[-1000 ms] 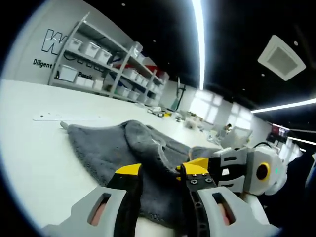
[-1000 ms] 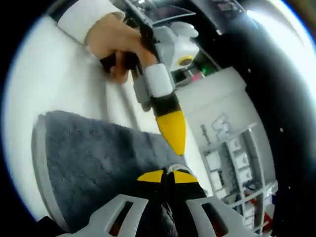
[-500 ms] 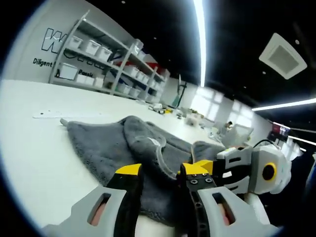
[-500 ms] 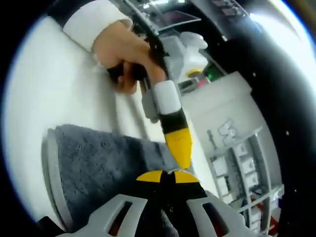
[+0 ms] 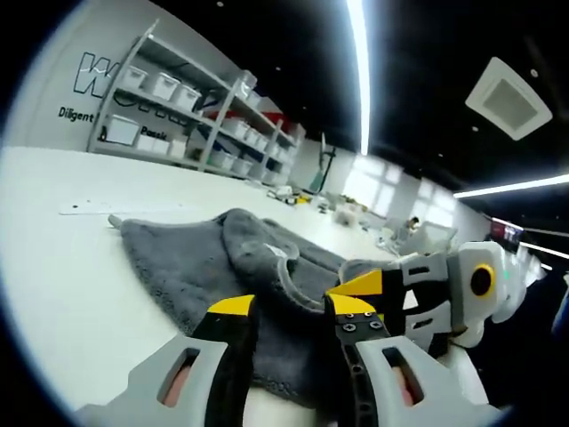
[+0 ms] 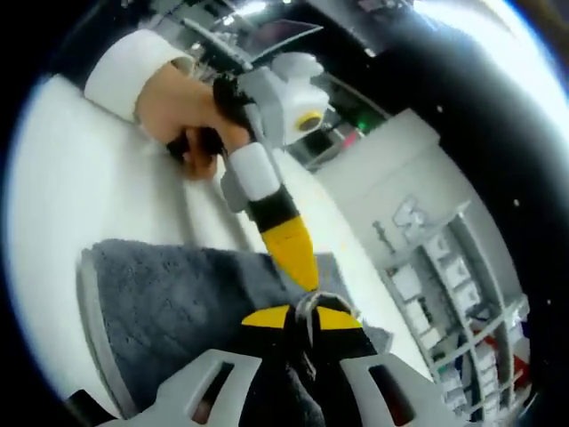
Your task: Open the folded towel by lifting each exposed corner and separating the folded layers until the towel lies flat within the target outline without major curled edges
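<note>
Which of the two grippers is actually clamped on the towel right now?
The right gripper: its yellow tips are pinched together on a fold of the grey towel. The left gripper has its jaws apart, with towel showing in the gap.

The room is lit brightly from above by long strip lights (image 5: 358, 71) on a dark ceiling. Strong glare is made by them, and the white table (image 5: 62, 258) is almost washed out in the left gripper view. In the right gripper view, a big white glow is seen at the upper right. Straight lines are bent near the edges of both views, like the shelves (image 5: 191, 116). A soft shadow is seen under the grey towel (image 6: 169, 302). Far things are a little blurred.
</note>
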